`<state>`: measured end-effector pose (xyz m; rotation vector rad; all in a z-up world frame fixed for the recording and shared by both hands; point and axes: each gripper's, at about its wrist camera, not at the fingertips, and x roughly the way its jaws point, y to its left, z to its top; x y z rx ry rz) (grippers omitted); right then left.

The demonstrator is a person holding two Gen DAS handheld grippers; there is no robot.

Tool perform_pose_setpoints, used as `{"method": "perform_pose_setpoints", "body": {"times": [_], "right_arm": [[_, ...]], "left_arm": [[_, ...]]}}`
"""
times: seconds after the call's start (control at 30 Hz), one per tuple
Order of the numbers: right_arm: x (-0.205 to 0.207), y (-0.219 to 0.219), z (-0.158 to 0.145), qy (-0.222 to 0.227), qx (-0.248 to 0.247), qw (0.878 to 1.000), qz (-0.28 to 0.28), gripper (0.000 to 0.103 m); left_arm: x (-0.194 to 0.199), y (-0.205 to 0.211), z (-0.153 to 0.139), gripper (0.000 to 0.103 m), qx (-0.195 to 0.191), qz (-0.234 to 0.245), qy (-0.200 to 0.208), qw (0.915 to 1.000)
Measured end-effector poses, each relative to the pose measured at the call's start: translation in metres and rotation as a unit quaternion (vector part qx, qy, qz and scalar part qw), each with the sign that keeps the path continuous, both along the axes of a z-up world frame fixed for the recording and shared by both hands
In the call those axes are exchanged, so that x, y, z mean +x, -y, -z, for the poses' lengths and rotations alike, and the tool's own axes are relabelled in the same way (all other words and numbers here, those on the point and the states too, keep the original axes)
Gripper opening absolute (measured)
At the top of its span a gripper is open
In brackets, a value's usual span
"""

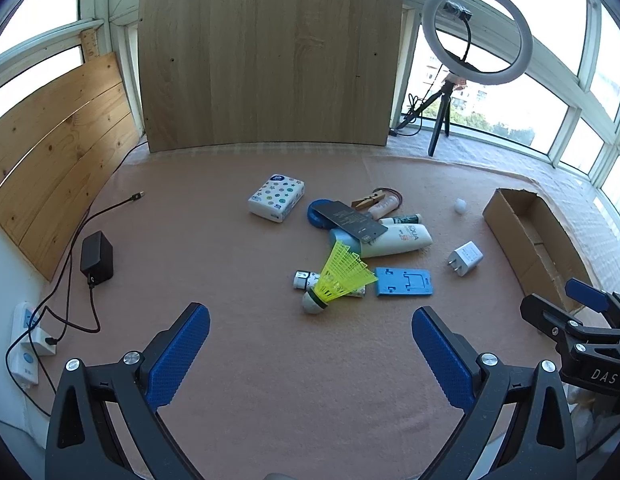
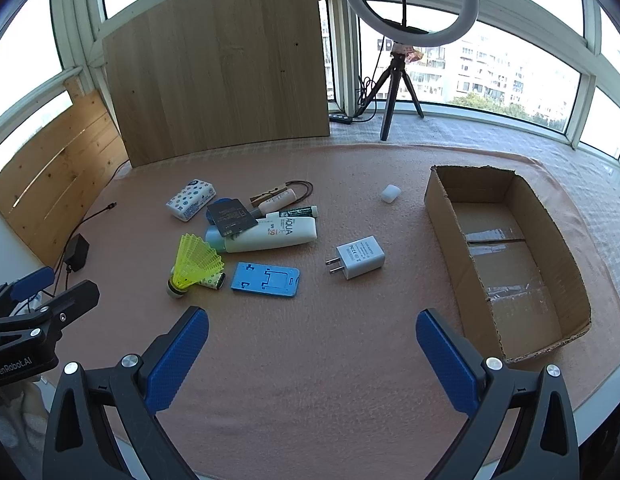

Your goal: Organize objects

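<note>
Both of your grippers hang above the pink cloth point(image 2: 310, 360) with nothing in them: the left gripper point(image 1: 310, 330) has its blue pads spread wide, and so does the right gripper point(image 2: 312, 332). Take the white sunscreen tube point(image 2: 269, 234) as your landmark. It lies on its side in the middle of the pile, and you can read "AQUA" and "SPF 50" on it. A dark card point(image 2: 231, 217) with small print too fine to read lies across its capped end, over a blue round thing point(image 1: 320, 213). Behind the tube lie a small green-labelled tube point(image 2: 299, 212), a pinkish tube point(image 2: 277, 202) and a wooden clothes peg point(image 2: 268, 195). To the tube's left rear sits a tissue pack point(image 2: 191, 199) patterned with blue stars and dots. In front of the tube, the yellow shuttlecock point(image 2: 191, 264) leans over a small patterned roll point(image 2: 214, 281), just beside the blue phone stand point(image 2: 265, 279). To the tube's right front lies the white plug charger point(image 2: 360, 257); its face carries grey printing, with "FCC" and "CE" marks just legible. Further right of the tube, behind the charger, is a small white earbud-like case point(image 2: 390, 193). Well to the right stands the open cardboard box point(image 2: 442, 208), taped inside. Seen from the right wrist, the left gripper's body reads "GenRobot.AI"; from the left wrist, the right one shows "DAS".
</note>
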<state>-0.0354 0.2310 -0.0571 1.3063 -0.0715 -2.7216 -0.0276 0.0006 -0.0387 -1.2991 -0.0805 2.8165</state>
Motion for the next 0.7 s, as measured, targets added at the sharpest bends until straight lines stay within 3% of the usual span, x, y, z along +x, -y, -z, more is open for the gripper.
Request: {"method": "perform_pose_setpoints", "body": {"times": [0.33,0.7], "right_arm": [[-0.005,-0.003,0.012,0.013,-0.008,1.000,-0.004,0.103],[-0.006,-0.017,0.024,0.034,-0.013,0.999,0.013,0.103]], "left_arm": [[-0.030,0.002,0.020,0.103,-0.001,0.017,0.017,0.9997],[-0.082,0.011,0.052,0.103,0.032,0.031,0.048,0.9978]]}}
